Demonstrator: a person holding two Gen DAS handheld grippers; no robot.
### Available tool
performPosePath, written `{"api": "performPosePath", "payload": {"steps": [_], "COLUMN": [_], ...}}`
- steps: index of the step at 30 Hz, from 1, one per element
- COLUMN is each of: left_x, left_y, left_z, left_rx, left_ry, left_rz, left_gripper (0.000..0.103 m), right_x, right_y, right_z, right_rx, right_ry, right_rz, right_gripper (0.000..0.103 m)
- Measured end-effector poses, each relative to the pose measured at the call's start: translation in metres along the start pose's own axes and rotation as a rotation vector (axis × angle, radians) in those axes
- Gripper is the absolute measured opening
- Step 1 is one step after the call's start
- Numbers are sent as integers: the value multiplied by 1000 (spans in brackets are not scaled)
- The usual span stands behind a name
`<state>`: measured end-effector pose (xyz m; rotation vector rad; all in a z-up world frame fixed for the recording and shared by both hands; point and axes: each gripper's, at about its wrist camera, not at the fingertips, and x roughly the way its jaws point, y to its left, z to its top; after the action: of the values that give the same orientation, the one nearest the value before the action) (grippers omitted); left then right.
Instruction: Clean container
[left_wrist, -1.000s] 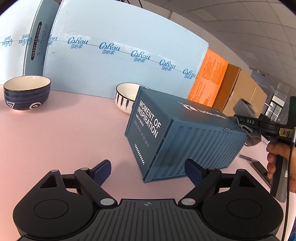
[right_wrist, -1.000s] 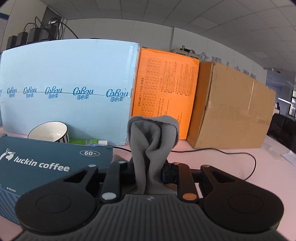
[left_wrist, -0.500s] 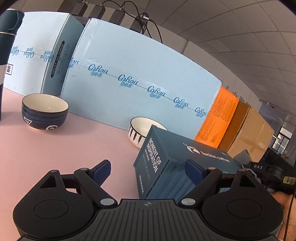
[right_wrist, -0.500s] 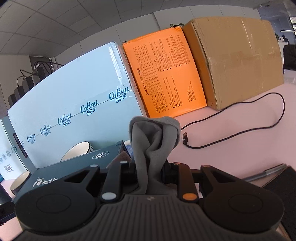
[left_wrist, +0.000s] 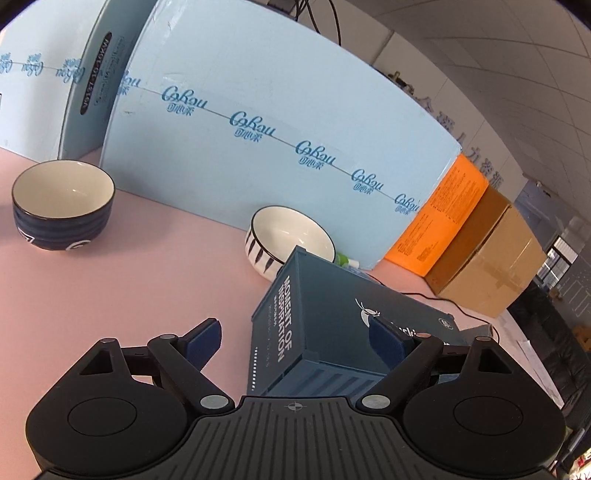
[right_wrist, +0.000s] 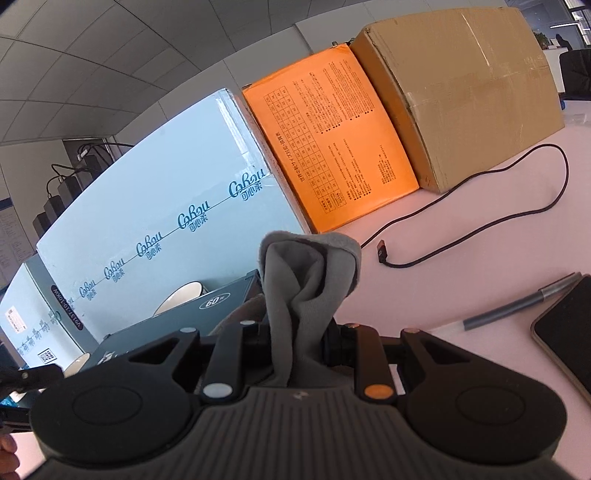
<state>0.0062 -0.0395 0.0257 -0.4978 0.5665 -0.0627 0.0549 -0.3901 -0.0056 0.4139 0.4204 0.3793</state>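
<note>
Below, blue container (left_wrist: 332, 332) under spread left fingers (left_wrist: 205, 341), right fingers clamped on grey cloth (right_wrist: 303, 291)

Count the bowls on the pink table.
2: a dark blue bowl at far left, and a white striped bowl behind the blue container. Others may be hidden.

Both wrist views look slightly downward, close, sharing the blue container (left_wrist: 332, 325).

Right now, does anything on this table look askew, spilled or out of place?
Nothing is spilled or broken. The blue container box sits at a slant to the row of cartons behind it. A loose cable trails across the table, its plug end free, and a pen and phone lie near the cleaning area.
</note>
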Motion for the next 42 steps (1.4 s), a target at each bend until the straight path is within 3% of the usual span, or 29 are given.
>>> {"api": "performPosePath", "payload": {"steps": [3, 10, 16, 20, 25, 27, 36, 42], "left_x": [8, 8, 0, -6, -9, -8, -2, 0], "left_y": [0, -4, 7, 20, 30, 35, 33, 21], "left_z": [6, 12, 13, 16, 11, 9, 12, 8], "left_rx": [-3, 76, 131, 93, 52, 28, 103, 155], "left_ry": [39, 51, -22, -2, -2, 0, 5, -16], "left_rz": [-4, 20, 163, 145, 102, 79, 44, 57], "left_gripper": [90, 91, 96, 96, 100, 102, 103, 103], "right_x": [-10, -34, -44, -41, -17, -1, 65, 47], "right_y": [9, 43, 82, 85, 70, 59, 10, -3], "right_z": [-10, -38, -66, -61, -39, -30, -15, -20], "right_rx": [-5, -55, -185, -208, -134, -79, 224, 296], "right_ry": [-2, 8, 76, 68, -25, -46, 93, 146], "right_rz": [18, 51, 163, 170, 75, 77, 386, 442], "right_gripper": [24, 24, 24, 24, 24, 24, 24, 24]}}
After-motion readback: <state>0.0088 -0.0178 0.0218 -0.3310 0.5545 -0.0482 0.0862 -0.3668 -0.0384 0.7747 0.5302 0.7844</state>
